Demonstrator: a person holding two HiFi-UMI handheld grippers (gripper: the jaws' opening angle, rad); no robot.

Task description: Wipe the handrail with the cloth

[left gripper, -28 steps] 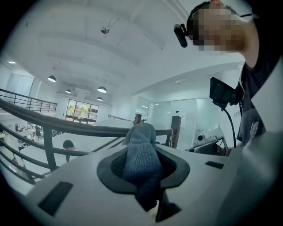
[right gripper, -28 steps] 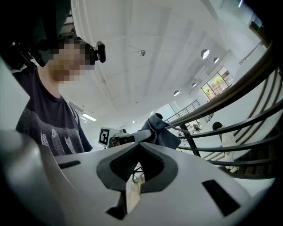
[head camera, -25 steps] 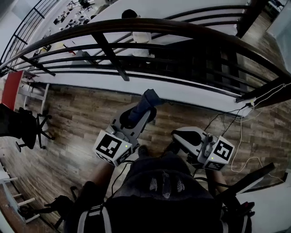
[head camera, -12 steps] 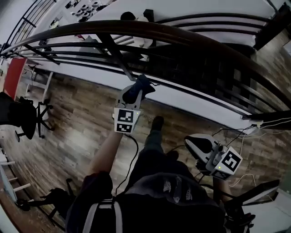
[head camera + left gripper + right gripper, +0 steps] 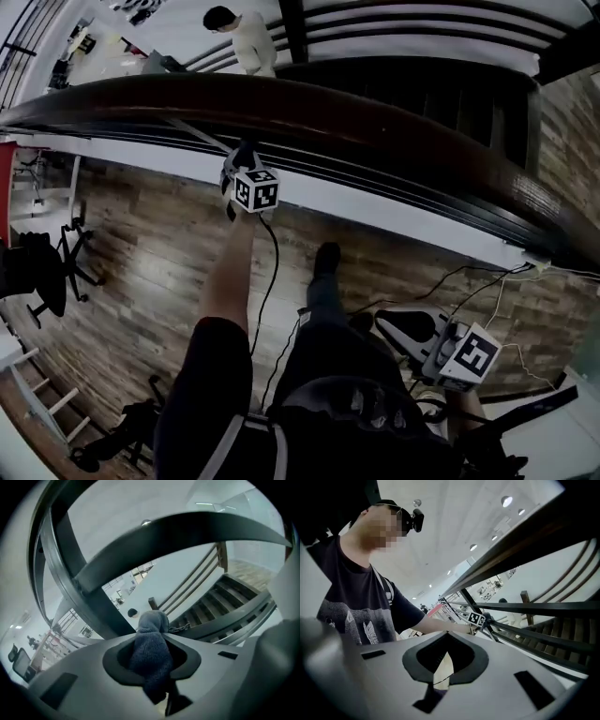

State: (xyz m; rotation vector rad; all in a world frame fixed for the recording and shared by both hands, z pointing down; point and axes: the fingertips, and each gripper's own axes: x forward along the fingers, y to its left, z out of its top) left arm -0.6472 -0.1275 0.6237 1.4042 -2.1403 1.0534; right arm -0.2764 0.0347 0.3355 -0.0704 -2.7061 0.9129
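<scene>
our left gripper (image 5: 246,172) is clamped on the blue cloth (image 5: 151,648), raised just under the dark handrail (image 5: 375,117), perhaps touching it; our right gripper (image 5: 437,667) hangs low, jaws together, empty

I look down on a wood floor (image 5: 141,239), with a black chair (image 5: 39,272) at its left edge and cables (image 5: 450,274) trailing at right. A person in white (image 5: 251,42) stands far off, at the top.
</scene>
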